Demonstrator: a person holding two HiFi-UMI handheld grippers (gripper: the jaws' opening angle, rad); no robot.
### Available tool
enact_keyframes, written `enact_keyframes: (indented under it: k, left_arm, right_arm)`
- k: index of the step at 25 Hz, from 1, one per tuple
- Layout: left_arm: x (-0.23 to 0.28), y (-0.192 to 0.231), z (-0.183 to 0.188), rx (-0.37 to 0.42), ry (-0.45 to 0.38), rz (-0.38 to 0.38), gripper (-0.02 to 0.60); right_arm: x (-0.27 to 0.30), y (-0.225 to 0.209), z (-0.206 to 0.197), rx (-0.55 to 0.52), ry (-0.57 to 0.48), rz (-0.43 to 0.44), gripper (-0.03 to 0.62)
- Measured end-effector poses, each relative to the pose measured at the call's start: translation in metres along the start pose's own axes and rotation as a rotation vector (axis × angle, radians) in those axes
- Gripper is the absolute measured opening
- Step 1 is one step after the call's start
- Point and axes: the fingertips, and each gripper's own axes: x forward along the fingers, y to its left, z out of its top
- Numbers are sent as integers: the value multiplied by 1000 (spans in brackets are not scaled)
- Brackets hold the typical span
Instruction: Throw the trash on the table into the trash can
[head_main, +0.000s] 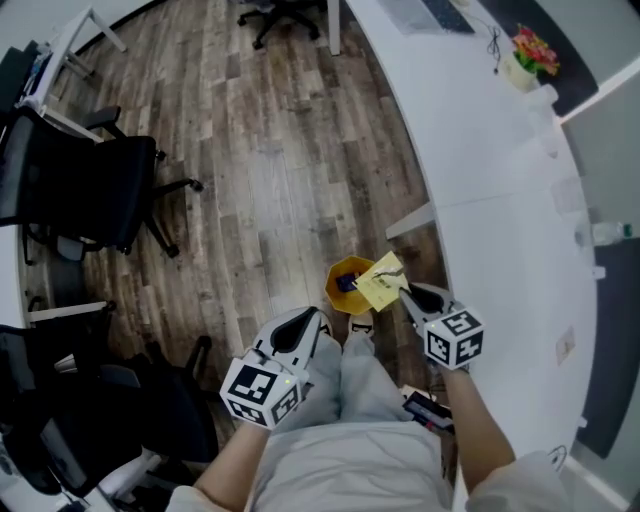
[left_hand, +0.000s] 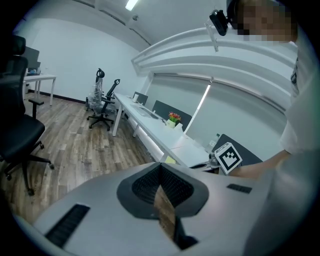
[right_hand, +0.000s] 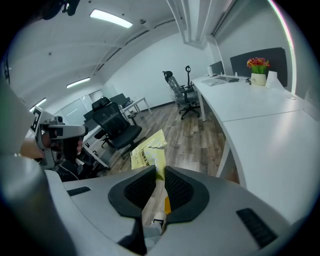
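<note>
Right tongs (head_main: 404, 291) clamp one edge of a yellow wrapper (head_main: 381, 283), which hangs over the orange trash can (head_main: 338, 276) on the floor beside the bench (head_main: 500, 180) edge. Left tongs (head_main: 312, 320) are closed and empty.

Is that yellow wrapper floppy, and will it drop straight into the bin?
Probably floppy: the yellow wrapper looks creased and curls beyond the right tool. Likely light, so it may flutter rather than drop straight into the trash can.

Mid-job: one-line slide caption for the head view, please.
Right gripper holds a yellow wrapper over the edge of an orange trash can on the wood floor.
</note>
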Motion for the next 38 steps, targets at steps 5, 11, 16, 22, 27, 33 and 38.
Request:
enact_keyframes:
  k: [5,11,16,22,27,33,38]
  left_arm:
    - [28,19,-23,-38,10,20,2]
    - [61,47,-64,-59,41,46,2]
    - [90,67,-103,-88,78,60,2]
    - [119,93,-148,-113,102,53,2]
    - [141,108,-176,-125,107,37,2]
    - [159,125,-204,-138,116,42,2]
    - [166,136,-214,-142,126,50,2]
  right_arm:
    - [32,-11,-25,20,27,28,77]
    - [78,-23,-70,49,75,39,77]
    - [121,-40,-110,83,102,42,77]
    - [173,-67,-163,162,131,44,77]
    - [206,-85,-199,217,144,22,77]
    - [243,-99,-247,266,186,1,77]
    - [262,-115,-273,303,221,-29,77]
